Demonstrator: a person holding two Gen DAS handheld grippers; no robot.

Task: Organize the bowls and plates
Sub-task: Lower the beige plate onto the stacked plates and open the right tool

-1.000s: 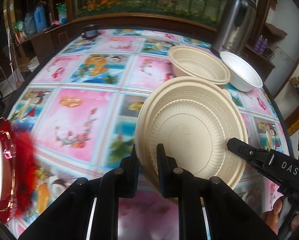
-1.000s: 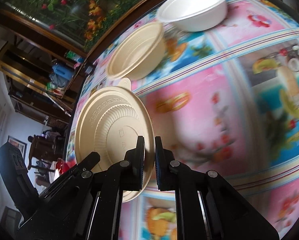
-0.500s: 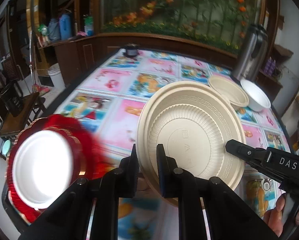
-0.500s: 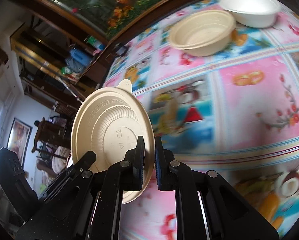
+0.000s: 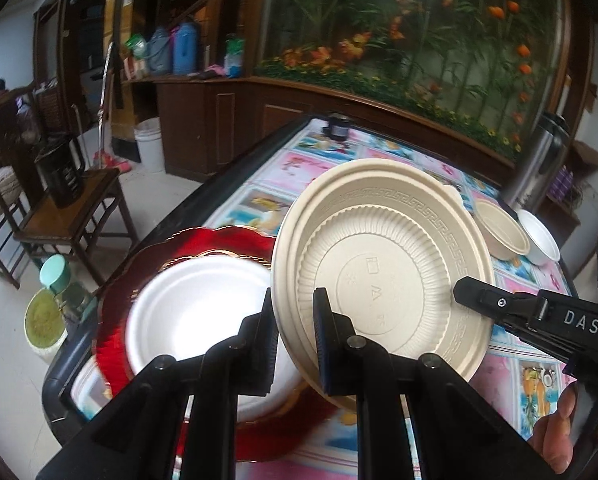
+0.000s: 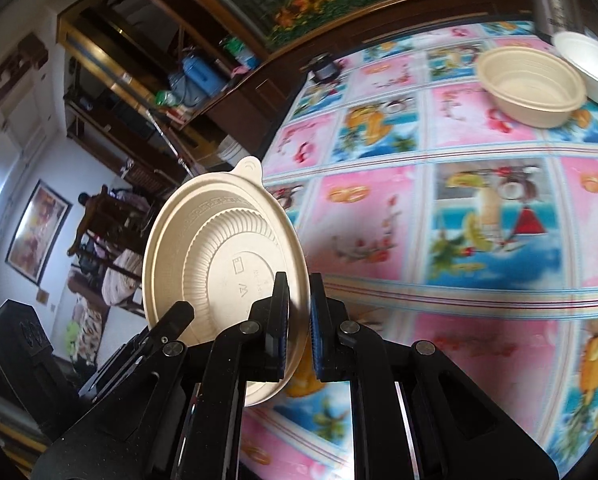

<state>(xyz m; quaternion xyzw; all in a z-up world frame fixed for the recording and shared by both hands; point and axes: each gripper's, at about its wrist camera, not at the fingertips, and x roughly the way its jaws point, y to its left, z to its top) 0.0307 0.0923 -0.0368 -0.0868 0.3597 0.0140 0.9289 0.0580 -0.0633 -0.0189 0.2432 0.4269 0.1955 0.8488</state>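
Above the bench (image 6: pixel 439 216), near edge: beige plate (image 5: pixel 383 264) held tilted between both grippers
Left gripper (image 5: pixel 295 332): jaws pinched the plate's rim at 7 o'clock
Right gripper (image 6: pixel 299 320): jaws pinched the rim at 4 o'clock
White plate (image 5: pixel 195 312): on red tray (image 5: pixel 219 240), beneath
Bowls: beige bowl (image 6: pixel 531 84) touching white bowl (image 6: pixel 591 68), at 2 o'clock

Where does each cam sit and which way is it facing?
Left wrist: on the left claw, looking down along its fingers at the beige plate it clamps, red tray with white plate beyond; right claw and a hand show.
Right wrist: on the right claw, clamping the plate's other edge, facing the tablecloth, beige bowl and white bowl; the left claw's tip shows.
Shared: the plate, both bowls, both claws.
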